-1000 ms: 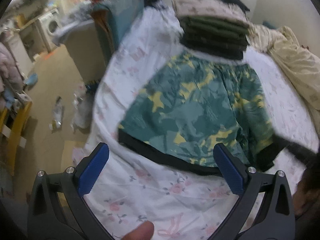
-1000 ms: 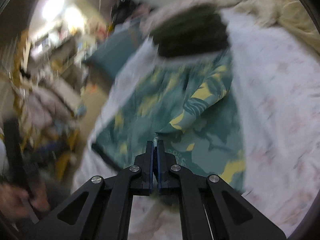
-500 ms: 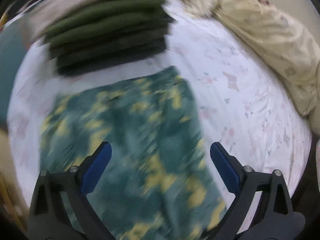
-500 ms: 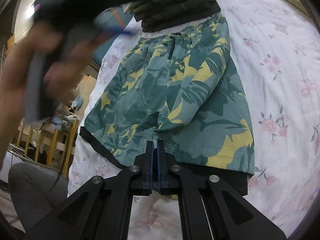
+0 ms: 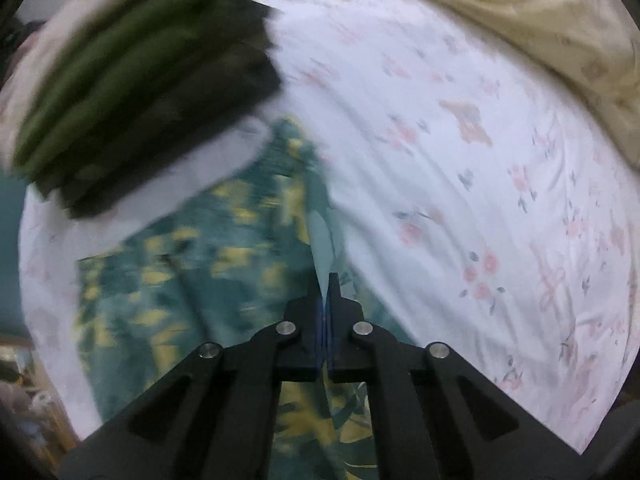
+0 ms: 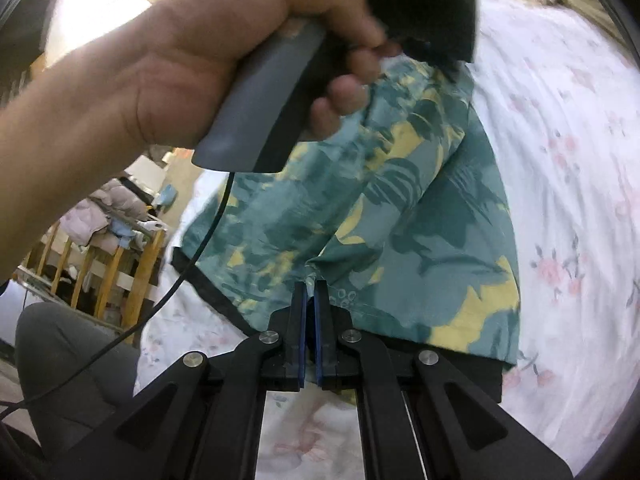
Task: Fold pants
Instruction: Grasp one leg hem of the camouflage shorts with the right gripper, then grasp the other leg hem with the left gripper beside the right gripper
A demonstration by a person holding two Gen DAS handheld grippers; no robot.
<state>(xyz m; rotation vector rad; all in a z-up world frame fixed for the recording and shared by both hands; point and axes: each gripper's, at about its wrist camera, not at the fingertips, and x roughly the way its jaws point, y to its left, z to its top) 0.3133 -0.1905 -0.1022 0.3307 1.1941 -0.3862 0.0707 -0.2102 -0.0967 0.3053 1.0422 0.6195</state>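
Observation:
Green and yellow leaf-print shorts point(image 6: 404, 216) with a black hem lie flat on the floral bed sheet point(image 6: 568, 200). My right gripper point(image 6: 310, 284) is shut on the shorts at the crotch, near the hem. My left gripper point(image 5: 325, 278) is shut on the right side edge of the shorts point(image 5: 224, 264), below the waistband. In the right wrist view the person's left hand point(image 6: 192, 52) holds the left gripper's handle above the waistband end of the shorts.
A stack of folded dark green clothes point(image 5: 132, 80) lies just beyond the waistband. A cream quilt point(image 5: 532, 24) is bunched at the far right of the bed. Wooden furniture and clutter point(image 6: 100, 240) stand off the bed's left edge.
The left gripper moved forward from the hem side over the shorts to their right edge and went from wide open to shut. The right gripper stayed shut at the crotch.

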